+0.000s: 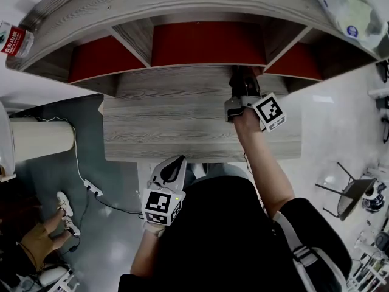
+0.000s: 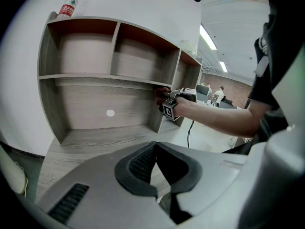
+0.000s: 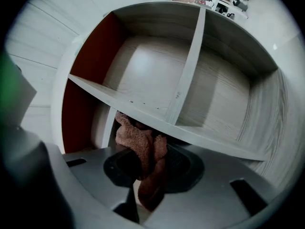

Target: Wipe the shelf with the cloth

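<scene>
The wood-grain shelf unit (image 1: 182, 111) with red side panels fills the head view's top. My right gripper (image 1: 243, 90) reaches in under its middle board (image 3: 143, 106), shut on a reddish-brown cloth (image 3: 140, 144). The cloth bunches up against the front edge of that board, near a divider (image 3: 188, 70). In the left gripper view the right gripper (image 2: 167, 95) and the cloth (image 2: 161, 91) sit at the board's right end. My left gripper (image 1: 175, 166) hangs low by my body, away from the shelf. The left gripper (image 2: 155, 149) has its jaws together, with nothing in them.
A bottle with a red label (image 1: 13, 41) and a white plastic bag (image 1: 349, 11) lie on the shelf's top. A white cylinder (image 1: 39, 139), a power strip with its cable (image 1: 92, 188) and someone's shoes (image 1: 64, 208) are on the floor at left.
</scene>
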Demonstrator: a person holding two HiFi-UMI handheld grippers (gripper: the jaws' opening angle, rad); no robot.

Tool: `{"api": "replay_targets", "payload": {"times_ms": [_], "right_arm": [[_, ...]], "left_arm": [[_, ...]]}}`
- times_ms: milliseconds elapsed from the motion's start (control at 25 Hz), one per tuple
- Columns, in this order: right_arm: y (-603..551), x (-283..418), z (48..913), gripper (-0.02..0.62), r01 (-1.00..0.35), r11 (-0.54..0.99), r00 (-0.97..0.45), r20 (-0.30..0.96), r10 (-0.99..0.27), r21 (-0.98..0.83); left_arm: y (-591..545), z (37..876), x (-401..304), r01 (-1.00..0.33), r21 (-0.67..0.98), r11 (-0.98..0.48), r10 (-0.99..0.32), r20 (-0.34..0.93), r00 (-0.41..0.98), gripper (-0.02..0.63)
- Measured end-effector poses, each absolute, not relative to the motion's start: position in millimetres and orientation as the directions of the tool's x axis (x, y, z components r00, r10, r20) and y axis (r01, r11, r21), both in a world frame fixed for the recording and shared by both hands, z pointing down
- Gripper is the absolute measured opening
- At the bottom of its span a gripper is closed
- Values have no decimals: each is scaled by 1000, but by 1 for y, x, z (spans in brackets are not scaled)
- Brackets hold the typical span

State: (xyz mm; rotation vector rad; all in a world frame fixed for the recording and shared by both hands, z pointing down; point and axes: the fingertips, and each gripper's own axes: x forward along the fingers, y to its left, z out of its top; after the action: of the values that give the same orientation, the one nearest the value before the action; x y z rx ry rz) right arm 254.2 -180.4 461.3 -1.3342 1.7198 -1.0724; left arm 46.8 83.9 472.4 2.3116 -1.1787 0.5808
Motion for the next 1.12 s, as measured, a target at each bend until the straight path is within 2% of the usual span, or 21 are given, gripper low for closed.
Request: {"api": "replay_targets", "payload": {"times_ms": [440,840,1120], "right_arm": [[-224,256,464,89,-272,170,-137,-137,-981,-947],[-255,266,504,91,-280,93,-22,-91,-996,-956],[-255,268,557,81,-284,20,-3,-20,-1000,-959]], "left_arm": [[75,474,37,-851,219,-478,-639,578,507,6],[65,480,34,-856,225,-466,-629,596,499,6],[63,483,29,-862,227,-453,-627,606,489,6]]}}
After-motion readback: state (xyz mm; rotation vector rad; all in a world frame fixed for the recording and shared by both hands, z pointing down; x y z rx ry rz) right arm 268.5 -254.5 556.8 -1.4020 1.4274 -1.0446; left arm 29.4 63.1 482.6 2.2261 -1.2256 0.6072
